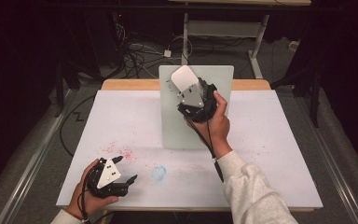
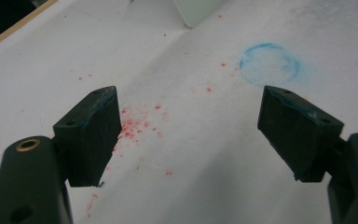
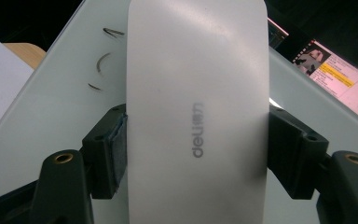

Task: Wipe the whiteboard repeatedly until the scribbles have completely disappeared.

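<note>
R gripper [image 1: 186,86] jaws clamped on both long sides of a white eraser [image 3: 196,112], held over the far part of the pale board [image 1: 172,130] at the counter's [image 1: 270,154] back-middle, just beside a few dark marks [image 3: 103,60]. L gripper [image 1: 129,179] rests near front-left of counter, jaws wide apart w/ nothing between, by red specks [image 2: 135,126] & a blue ring [image 2: 270,64].

Board at the far middle of the table, hand-held grippers over and near it.

A board [image 1: 186,130] lies on the table [image 1: 279,154] at its far middle. The right hand-held gripper [image 1: 186,88] holds an eraser [image 1: 182,77] over the board's far end. The left hand-held gripper [image 1: 128,179] rests at the near left corner, with a chalk ring [image 1: 159,172] just to its right.
</note>
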